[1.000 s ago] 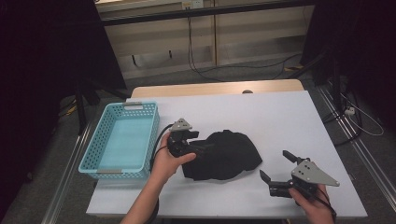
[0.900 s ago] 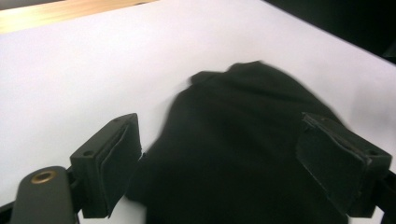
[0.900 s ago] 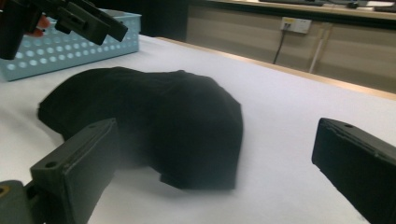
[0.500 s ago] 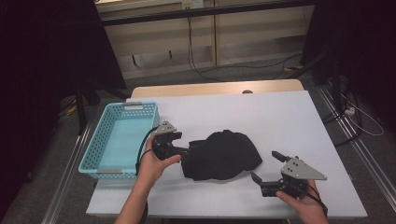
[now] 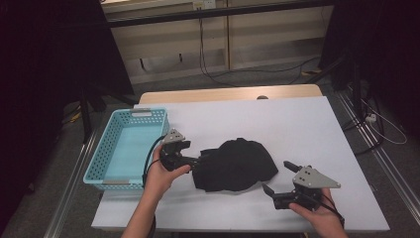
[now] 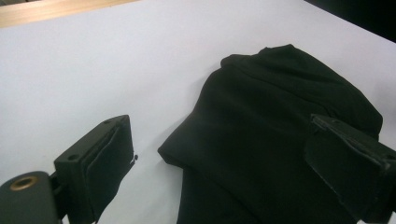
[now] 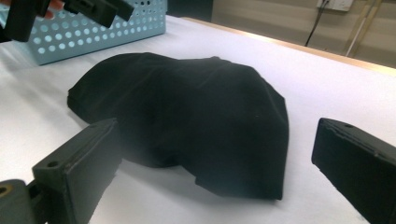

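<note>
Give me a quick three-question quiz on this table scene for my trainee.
1. True or false: the black cloth lies inside the blue basket.
2. Which gripper is nearer the basket: A left gripper, B right gripper?
3. What stands between the two grippers on the white table?

Key: 1 false, it lies bunched on the table beside the basket. 2 A. 3 the black cloth; both grippers are open at its edges and neither pinches it.
</note>
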Demonstrator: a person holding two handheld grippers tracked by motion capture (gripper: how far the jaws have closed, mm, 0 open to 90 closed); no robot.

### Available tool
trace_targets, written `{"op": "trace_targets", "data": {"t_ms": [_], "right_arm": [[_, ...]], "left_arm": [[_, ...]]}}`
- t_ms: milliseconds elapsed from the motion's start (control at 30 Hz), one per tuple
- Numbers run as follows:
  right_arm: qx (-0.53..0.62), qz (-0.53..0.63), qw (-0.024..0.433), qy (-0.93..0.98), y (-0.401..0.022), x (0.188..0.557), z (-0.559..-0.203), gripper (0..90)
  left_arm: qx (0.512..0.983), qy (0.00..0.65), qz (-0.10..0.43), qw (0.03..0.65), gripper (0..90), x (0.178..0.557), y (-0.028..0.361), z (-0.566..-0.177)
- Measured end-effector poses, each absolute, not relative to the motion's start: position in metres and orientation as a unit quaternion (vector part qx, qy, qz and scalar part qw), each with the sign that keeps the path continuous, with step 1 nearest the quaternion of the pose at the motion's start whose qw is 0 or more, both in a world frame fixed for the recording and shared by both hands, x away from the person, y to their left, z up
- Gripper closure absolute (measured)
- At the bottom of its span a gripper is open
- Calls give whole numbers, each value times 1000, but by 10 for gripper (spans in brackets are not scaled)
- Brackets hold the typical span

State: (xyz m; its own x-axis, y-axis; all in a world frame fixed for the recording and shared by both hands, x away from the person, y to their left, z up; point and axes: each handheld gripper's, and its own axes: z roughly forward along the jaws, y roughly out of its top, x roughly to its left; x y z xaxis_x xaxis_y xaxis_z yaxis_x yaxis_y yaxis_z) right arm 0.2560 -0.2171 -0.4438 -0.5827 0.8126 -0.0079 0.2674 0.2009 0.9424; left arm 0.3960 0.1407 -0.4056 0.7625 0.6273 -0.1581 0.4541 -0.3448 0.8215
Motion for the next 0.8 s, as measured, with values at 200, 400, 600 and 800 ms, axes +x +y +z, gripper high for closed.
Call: {"op": "trace_targets", "data": {"t_ms": [200, 400, 600, 800], "right_arm": [[368, 510, 266, 730, -212, 259, -439, 15], [366, 505, 261, 737, -207, 267, -439, 18], [363, 502, 257, 742, -200, 273, -440, 28], [351, 498, 254, 751, -192, 275, -438, 87]], "left_arm": [[813, 334, 98, 466, 77, 396, 142, -405], [812, 333, 104, 467, 75, 396, 143, -404], [809, 336, 106, 471, 72, 397, 142, -404], [810, 335, 107, 469, 69, 396, 141, -406]]}}
